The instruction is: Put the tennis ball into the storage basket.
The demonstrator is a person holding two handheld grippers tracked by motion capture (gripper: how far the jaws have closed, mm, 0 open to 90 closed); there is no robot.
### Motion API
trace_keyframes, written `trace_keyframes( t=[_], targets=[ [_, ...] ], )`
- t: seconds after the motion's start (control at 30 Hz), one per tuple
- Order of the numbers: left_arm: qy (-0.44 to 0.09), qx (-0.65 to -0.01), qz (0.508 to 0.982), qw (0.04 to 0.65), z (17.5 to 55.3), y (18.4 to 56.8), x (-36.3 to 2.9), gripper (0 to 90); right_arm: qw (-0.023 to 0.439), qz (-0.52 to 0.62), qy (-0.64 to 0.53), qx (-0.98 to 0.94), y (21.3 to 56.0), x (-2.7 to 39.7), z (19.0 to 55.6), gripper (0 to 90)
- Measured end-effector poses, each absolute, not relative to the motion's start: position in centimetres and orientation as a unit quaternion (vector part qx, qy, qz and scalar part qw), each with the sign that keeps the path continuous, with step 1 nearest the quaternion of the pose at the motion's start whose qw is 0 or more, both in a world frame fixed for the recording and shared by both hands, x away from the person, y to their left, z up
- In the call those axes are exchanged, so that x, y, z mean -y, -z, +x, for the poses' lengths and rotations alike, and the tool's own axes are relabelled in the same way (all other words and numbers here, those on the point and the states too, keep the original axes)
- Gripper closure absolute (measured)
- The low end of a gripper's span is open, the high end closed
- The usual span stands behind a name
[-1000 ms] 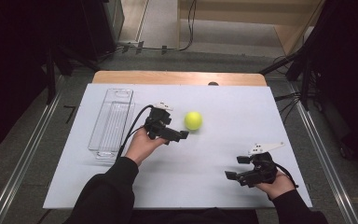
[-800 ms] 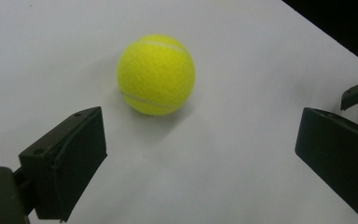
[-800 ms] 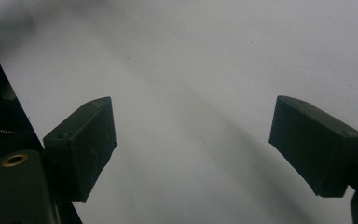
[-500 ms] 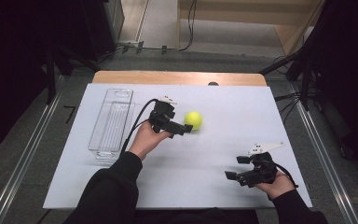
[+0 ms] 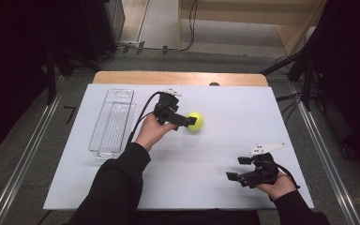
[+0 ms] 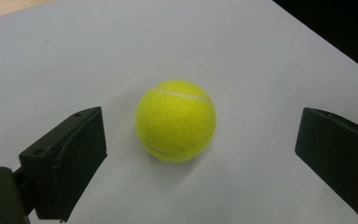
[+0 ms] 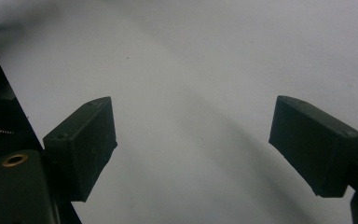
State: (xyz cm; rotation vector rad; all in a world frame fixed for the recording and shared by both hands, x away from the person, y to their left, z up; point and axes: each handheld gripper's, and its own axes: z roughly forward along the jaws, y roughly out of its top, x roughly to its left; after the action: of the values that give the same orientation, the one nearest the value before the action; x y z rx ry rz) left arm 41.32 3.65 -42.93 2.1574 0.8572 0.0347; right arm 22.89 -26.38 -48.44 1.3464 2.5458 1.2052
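Left gripper [image 6: 200, 154] lines up on the tennis ball [image 6: 175, 120] mid-counter [image 5: 225, 154], fingers spread wide to straddle it, nothing grasped yet, while the right gripper [image 5: 236, 168] waits aside, fingers released.

One ball [image 5: 196, 121], yellow-green, lies near the middle of the counter [image 5: 225, 154]. One clear tray [image 5: 112, 123] stands at the left, long side running near to far. Two grippers are held over the counter: the left gripper [image 5: 183, 119] just left of the ball, the right gripper [image 5: 238, 168] near the right corner. Each gripper has two black fingers [image 6: 65, 158], four in all. One white sheet covers the counter
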Motion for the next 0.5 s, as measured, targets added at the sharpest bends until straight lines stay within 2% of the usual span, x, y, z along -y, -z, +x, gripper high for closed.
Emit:
trace_keyframes(
  t=[0.5],
  targets=[
    [-0.020, -0.337, 0.852, 0.399, 42.9, 43.1, -1.8, 2.8, 0.008, 0.430, -0.386, -0.816, 48.5, 26.3, 22.9, 12.7]
  ],
)
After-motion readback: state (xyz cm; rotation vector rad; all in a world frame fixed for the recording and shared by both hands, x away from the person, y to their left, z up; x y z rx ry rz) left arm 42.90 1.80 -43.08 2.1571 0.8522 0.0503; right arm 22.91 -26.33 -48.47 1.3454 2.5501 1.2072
